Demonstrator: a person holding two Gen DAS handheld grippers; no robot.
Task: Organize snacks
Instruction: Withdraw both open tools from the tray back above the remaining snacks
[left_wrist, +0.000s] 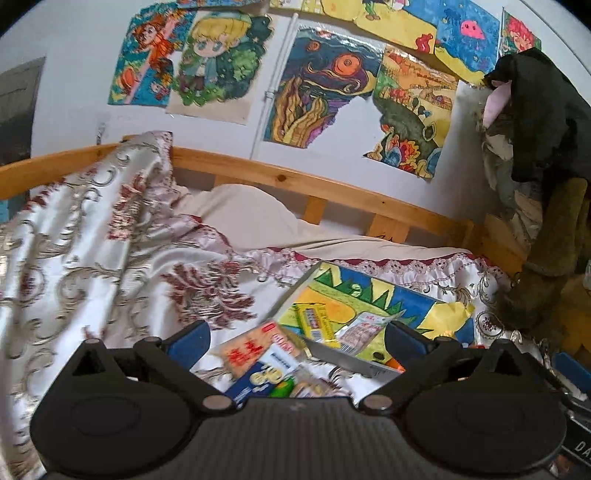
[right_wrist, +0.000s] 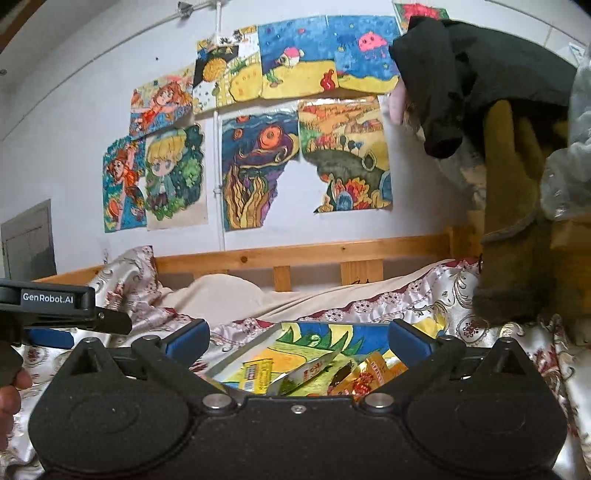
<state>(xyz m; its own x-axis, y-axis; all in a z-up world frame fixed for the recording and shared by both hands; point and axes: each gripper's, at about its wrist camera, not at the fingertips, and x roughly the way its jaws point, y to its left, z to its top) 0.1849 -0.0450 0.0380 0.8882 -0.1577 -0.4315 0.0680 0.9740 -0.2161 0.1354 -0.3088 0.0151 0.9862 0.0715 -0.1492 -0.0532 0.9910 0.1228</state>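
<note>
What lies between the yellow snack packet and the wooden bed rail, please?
In the left wrist view, beyond the yellow snack packet come the colourful drawing it rests on, then the patterned bedspread and cream sheet, before the wooden bed rail.

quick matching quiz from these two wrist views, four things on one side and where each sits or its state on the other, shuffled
Things:
1. yellow snack packet
2. pillow
3. black garment
4. left gripper

Places or states:
A. draped high at the right, by the wall
B. jaws wide open, nothing between them
C. lying on the colourful drawing spread on the bed
D. against the wooden headboard, part under the patterned bedspread

Pairs: 1-C, 2-D, 3-A, 4-B
</note>
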